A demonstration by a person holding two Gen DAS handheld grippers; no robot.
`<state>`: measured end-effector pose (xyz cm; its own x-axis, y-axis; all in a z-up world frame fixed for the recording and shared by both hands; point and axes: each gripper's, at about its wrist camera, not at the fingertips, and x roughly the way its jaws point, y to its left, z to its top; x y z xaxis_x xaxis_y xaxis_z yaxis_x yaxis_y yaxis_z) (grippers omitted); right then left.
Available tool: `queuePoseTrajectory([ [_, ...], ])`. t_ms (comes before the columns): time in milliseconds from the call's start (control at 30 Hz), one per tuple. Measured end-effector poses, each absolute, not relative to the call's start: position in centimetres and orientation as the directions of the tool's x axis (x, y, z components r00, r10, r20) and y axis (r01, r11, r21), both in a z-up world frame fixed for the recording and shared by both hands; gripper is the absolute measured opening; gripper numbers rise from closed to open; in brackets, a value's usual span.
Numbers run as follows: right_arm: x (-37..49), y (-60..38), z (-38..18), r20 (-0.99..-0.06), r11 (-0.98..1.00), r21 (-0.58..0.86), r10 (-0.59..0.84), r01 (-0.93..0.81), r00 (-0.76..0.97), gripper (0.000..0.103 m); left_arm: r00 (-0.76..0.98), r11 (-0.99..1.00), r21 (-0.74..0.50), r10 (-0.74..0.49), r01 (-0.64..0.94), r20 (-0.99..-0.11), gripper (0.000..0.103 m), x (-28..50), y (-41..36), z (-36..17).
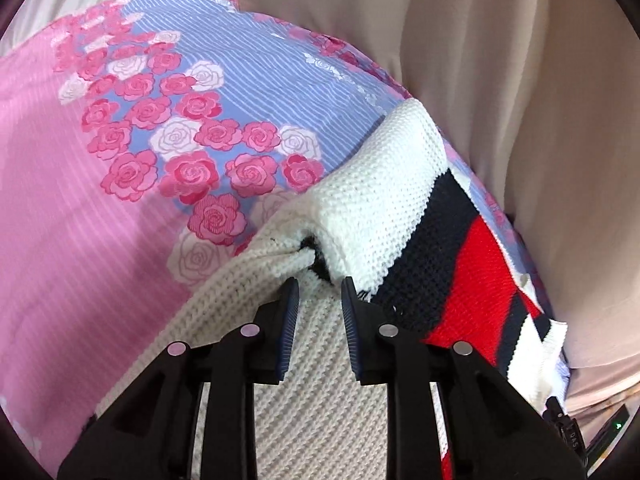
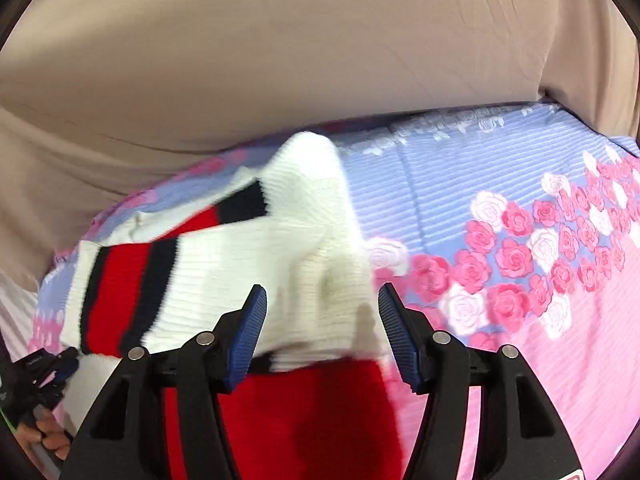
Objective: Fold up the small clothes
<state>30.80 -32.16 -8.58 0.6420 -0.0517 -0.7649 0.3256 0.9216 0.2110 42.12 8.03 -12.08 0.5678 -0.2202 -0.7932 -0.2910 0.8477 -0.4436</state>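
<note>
Knit sweater, white w/ red + navy stripes, lies partly folded on rose-print bedsheet, tan curtain behind. My left gripper hovers over white knit, jaws narrowly apart, nothing pinched as far as I see. My right gripper over sweater too, jaws spread wide, released; frame blurry. Person's hand at lower left of right view.
</note>
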Motion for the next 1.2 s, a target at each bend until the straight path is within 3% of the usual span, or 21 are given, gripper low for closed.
queuePoseTrajectory([
  [33, 31.1, -31.9, -8.6, -0.766, 0.928, 0.192, -0.061, 0.318, 0.64, 0.046, 0.568, 0.848, -0.438, -0.211, -0.298, -0.796, 0.021, 41.9, 8.0, -12.1],
  [133, 32.4, -30.9, -9.6, -0.786, 0.944, 0.189, -0.019, 0.27, 0.617, 0.008, 0.568, 0.848, -0.417, -0.177, -0.326, -0.804, 0.021, 41.7, 7.5, -12.1],
  [333, 32.1, -31.5, -4.8, -0.66, 0.94, 0.247, -0.015, 0.236, 0.751, 0.005, 0.563, 0.857, -0.391, -0.15, -0.337, -0.813, 0.021, 42.0, 7.3, -12.0],
  [400, 33.7, -32.5, -6.1, -0.692, 0.944, 0.203, -0.051, 0.262, 0.72, 0.005, 0.565, 0.858, -0.388, -0.145, -0.336, -0.812, 0.021, 42.0, 7.3, -12.1],
  [467, 35.6, -34.0, -10.8, -0.806, 0.938, 0.181, -0.031, 0.295, 0.591, 0.005, 0.566, 0.859, -0.384, -0.141, -0.338, -0.812, 0.021, 42.1, 7.3, -12.2],
  [500, 35.3, -34.3, -11.4, -0.784, 0.932, 0.222, -0.003, 0.285, 0.62, 0.004, 0.563, 0.862, -0.38, -0.14, -0.335, -0.815, 0.021, 42.1, 7.3, -12.1],
  [600, 33.1, -33.8, -8.8, -0.776, 0.925, 0.231, -0.011, 0.3, 0.631, 0.017, 0.552, 0.86, -0.393, -0.164, -0.326, -0.818, 0.021, 41.6, 7.9, -11.5],
  [633, 31.4, -33.4, -7.6, -0.76, 0.927, 0.239, -0.007, 0.289, 0.65, 0.03, 0.559, 0.852, -0.414, -0.183, -0.32, -0.809, 0.025, 40.8, 8.7, -10.9],
  [667, 29.9, -33.2, -6.8, -0.751, 0.928, 0.242, -0.007, 0.284, 0.661, 0.05, 0.568, 0.848, -0.435, -0.205, -0.304, -0.797, 0.034, 39.9, 9.3, -10.3],
  [733, 25.2, -32.9, -6.1, -0.752, 0.921, 0.269, 0.018, 0.281, 0.658, 0.066, 0.577, 0.856, -0.436, -0.215, -0.276, -0.788, 0.053, 37.1, 11.3, -9.2],
  [767, 22.6, -32.5, -6.4, -0.765, 0.917, 0.294, 0.057, 0.269, 0.642, 0.066, 0.573, 0.865, -0.421, -0.205, -0.273, -0.794, 0.064, 35.6, 12.2, -9.0],
  [833, 17.8, -31.6, -7.9, -0.805, 0.911, 0.325, 0.126, 0.253, 0.579, 0.066, 0.556, 0.882, -0.384, -0.181, -0.273, -0.811, 0.074, 32.1, 14.5, -9.1],
  [933, 10.0, -29.4, -10.8, -0.869, 0.9, 0.333, 0.178, 0.281, 0.462, 0.066, 0.48, 0.902, -0.329, -0.164, -0.281, -0.862, 0.074, 26.5, 17.8, -10.8],
  [1033, 6.5, -27.4, -12.4, -0.873, 0.879, 0.361, 0.2, 0.313, 0.445, 0.067, 0.435, 0.903, -0.334, -0.194, -0.272, -0.879, 0.074, 22.1, 19.1, -12.7],
  [1200, 8.3, -24.7, -12.8, -0.836, 0.881, 0.376, 0.189, 0.286, 0.515, 0.07, 0.436, 0.919, -0.315, -0.189, -0.238, -0.88, 0.081, 21.7, 16.7, -12.8],
])
